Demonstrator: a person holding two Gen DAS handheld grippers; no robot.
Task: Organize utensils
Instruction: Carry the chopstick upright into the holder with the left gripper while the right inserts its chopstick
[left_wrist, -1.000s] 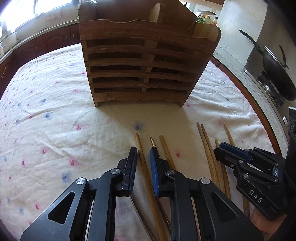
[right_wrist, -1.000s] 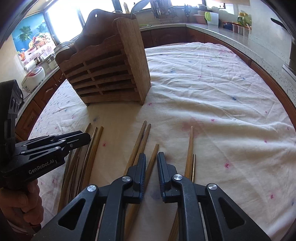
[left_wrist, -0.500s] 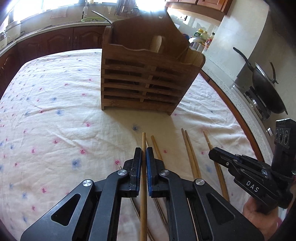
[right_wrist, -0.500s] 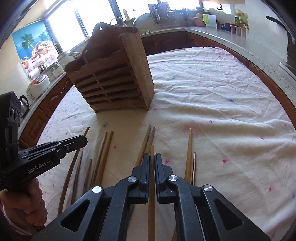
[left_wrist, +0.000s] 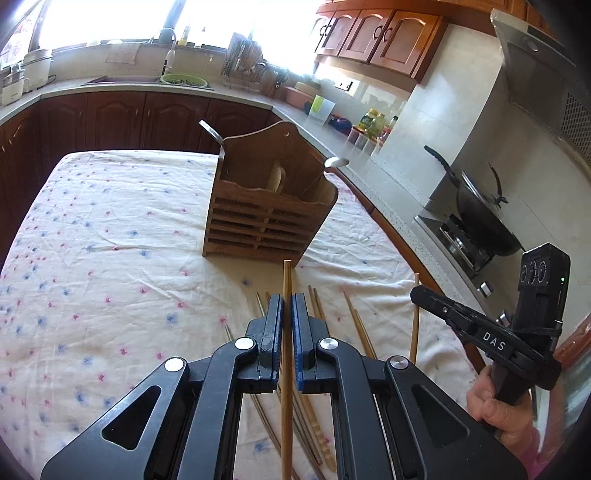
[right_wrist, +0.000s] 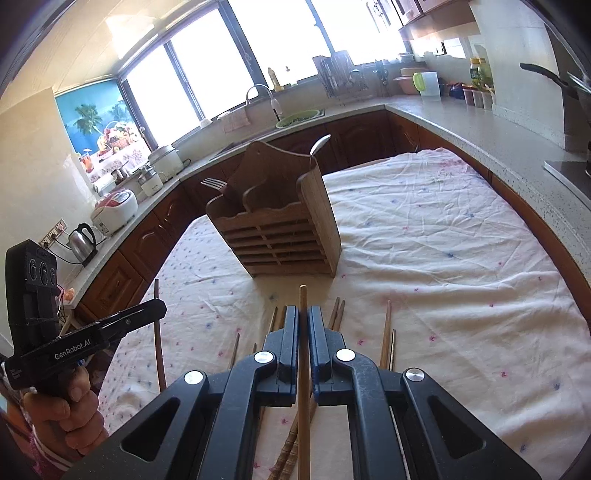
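Note:
My left gripper (left_wrist: 287, 301) is shut on a wooden chopstick (left_wrist: 286, 280) that sticks out past its fingertips, lifted above the cloth. My right gripper (right_wrist: 303, 312) is likewise shut on another wooden chopstick (right_wrist: 303, 295), also raised; it appears in the left wrist view as the right gripper (left_wrist: 415, 293) with its chopstick (left_wrist: 416, 325) hanging down. A slatted wooden utensil holder (left_wrist: 269, 221) (right_wrist: 284, 236) stands upright on the table ahead, with a fork and a spoon (right_wrist: 319, 144) poking out. Several more chopsticks (left_wrist: 356, 325) (right_wrist: 386, 332) lie loose on the cloth below.
The table carries a white floral cloth (left_wrist: 110, 240). A kitchen counter (right_wrist: 480, 125) wraps around it, with a wok (left_wrist: 480, 210) on the stove at right, a kettle (right_wrist: 83, 240) and rice cookers at left. A person's hand (right_wrist: 62, 413) grips the left tool.
Both grippers closed on a chopstick each and rose off the cloth with them. The holder now looks farther and lower in both views.

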